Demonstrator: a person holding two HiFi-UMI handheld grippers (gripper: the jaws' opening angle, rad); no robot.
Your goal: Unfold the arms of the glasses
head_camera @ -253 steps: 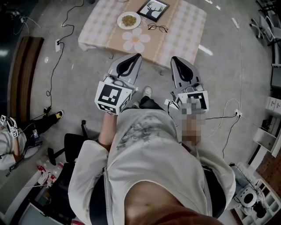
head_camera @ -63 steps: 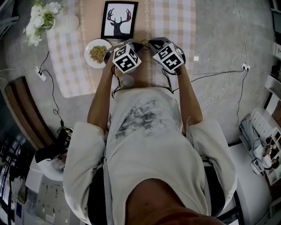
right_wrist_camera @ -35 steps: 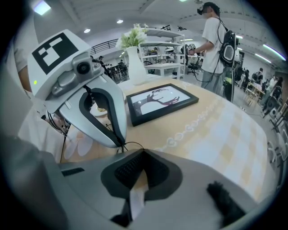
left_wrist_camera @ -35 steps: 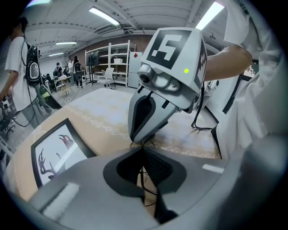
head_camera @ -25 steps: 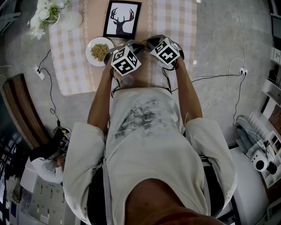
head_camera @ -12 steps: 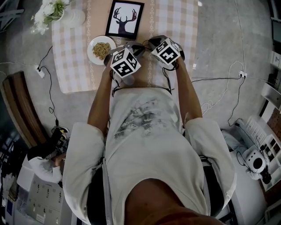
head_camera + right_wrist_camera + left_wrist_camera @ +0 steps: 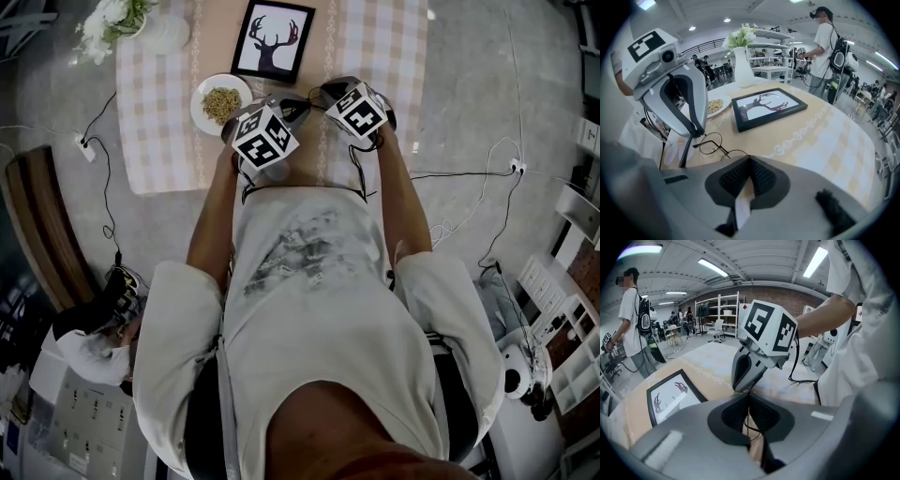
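**Both grippers clamped at the glasses, arms not yet swung open**

You have come from the open floor to the table (image 7: pixel 375 56), and for the last couple of seconds both tools have sat tip to tip over the glasses (image 7: pixel 721 150). These sit low over the cloth, near the framed deer picture (image 7: pixel 274 39) and the plate of food (image 7: pixel 221 101); I cannot tell whether they rest on it.

Your right gripper (image 7: pixel 749 163) has its jaws pressed together, and the rim of one lens runs in under their tips, so I judge it is pinning the frame. Your left gripper (image 7: pixel 749 399) is closed too, with a thin dark wire (image 7: pixel 748 418) between its pads, most likely a temple arm.

Over the last second nothing here has really shifted (only your head camera has drifted), which suggests the grips are set and the unfolding itself is still ahead. Hold your right hand steady and swing the left outward about the hinge; a wire that fine could slip or bend
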